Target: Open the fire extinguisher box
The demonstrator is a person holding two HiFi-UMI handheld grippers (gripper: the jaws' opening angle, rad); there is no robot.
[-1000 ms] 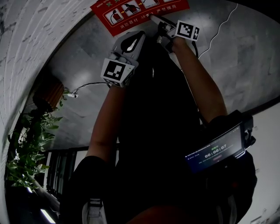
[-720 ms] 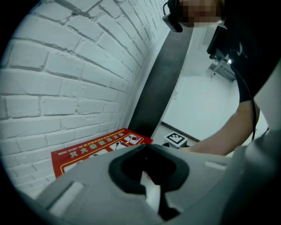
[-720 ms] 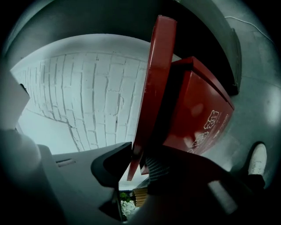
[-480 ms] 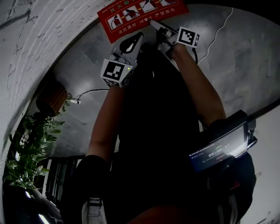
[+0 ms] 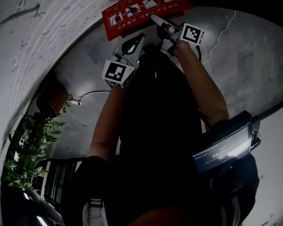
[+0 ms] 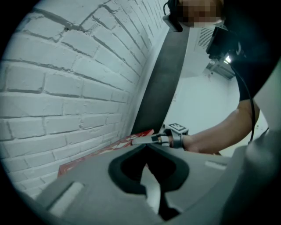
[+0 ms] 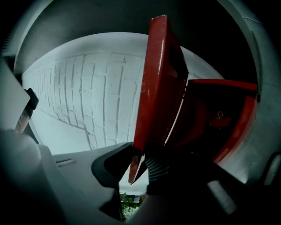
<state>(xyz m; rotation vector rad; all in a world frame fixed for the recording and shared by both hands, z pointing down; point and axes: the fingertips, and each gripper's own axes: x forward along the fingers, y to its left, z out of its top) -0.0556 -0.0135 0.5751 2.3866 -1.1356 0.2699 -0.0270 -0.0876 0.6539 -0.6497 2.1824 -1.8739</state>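
The fire extinguisher box is red. Its lid [image 5: 146, 9], printed with pictures and writing, shows at the top of the head view. My right gripper [image 5: 155, 18] is shut on the lid's edge. In the right gripper view the lid [image 7: 158, 79] stands raised on edge between the pads of the right gripper [image 7: 140, 161], and the red inside of the box [image 7: 219, 118] lies open to its right. These jaws have just been closing with the lid between them. My left gripper [image 5: 141, 37] hovers just left of the box, shut and holding nothing. In its own view the left gripper [image 6: 147, 147] points at the lid [image 6: 127, 143].
A white brick wall [image 6: 66, 88] runs behind the box. On the grey floor lie a white cable [image 5: 221, 33] and a second cable [image 5: 88, 95]. A leafy plant [image 5: 26, 150] and a brown pot [image 5: 48, 99] stand at the left. A screen [image 5: 223, 150] hangs on the person's chest.
My right gripper has risen with the lid's edge, and the lid has swung up and away from the box. The left gripper has lifted a little.
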